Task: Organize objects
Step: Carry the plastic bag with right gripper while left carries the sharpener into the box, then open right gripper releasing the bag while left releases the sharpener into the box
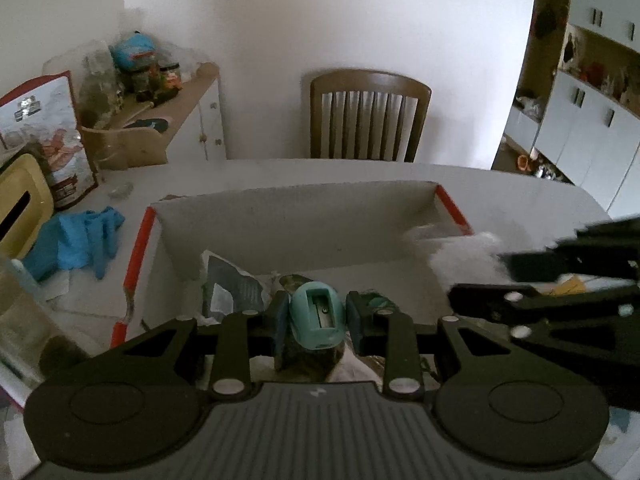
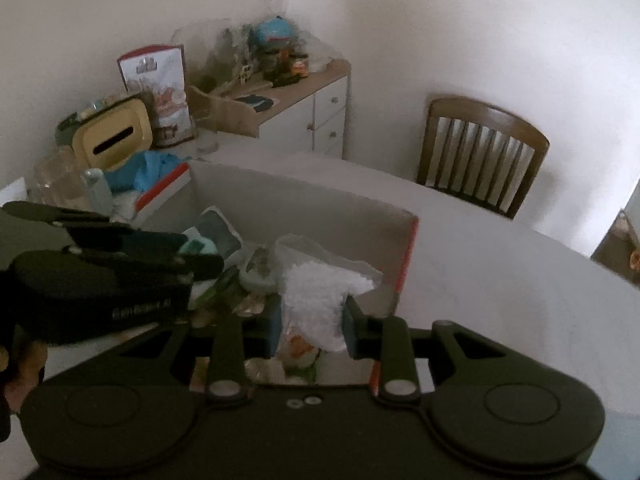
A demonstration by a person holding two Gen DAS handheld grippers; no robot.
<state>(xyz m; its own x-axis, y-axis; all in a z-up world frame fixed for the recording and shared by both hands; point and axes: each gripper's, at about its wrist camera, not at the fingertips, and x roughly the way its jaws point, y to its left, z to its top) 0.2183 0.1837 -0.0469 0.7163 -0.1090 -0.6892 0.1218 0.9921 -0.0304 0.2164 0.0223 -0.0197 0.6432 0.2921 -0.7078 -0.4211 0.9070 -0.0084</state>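
White counter (image 1: 500, 184) carries open cardboard box (image 1: 304, 208); over it, left claw (image 1: 318, 316) grips teal pencil sharpener (image 1: 318, 312), right claw (image 2: 310, 320) grips bag of white granules (image 2: 320, 292): placing step, next lower and release inside.

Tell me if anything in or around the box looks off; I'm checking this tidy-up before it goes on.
Nothing looks spilled or broken. The cardboard box already holds a loose jumble of packets. Blue gloves lie crumpled on the table beside it. The left gripper holds a teal sharpener, the right gripper a clear bag of white granules.

I've got the box (image 1: 304, 216) on the table (image 1: 520, 188), gloves (image 1: 76, 240) left of it, chair (image 1: 370, 116) behind.
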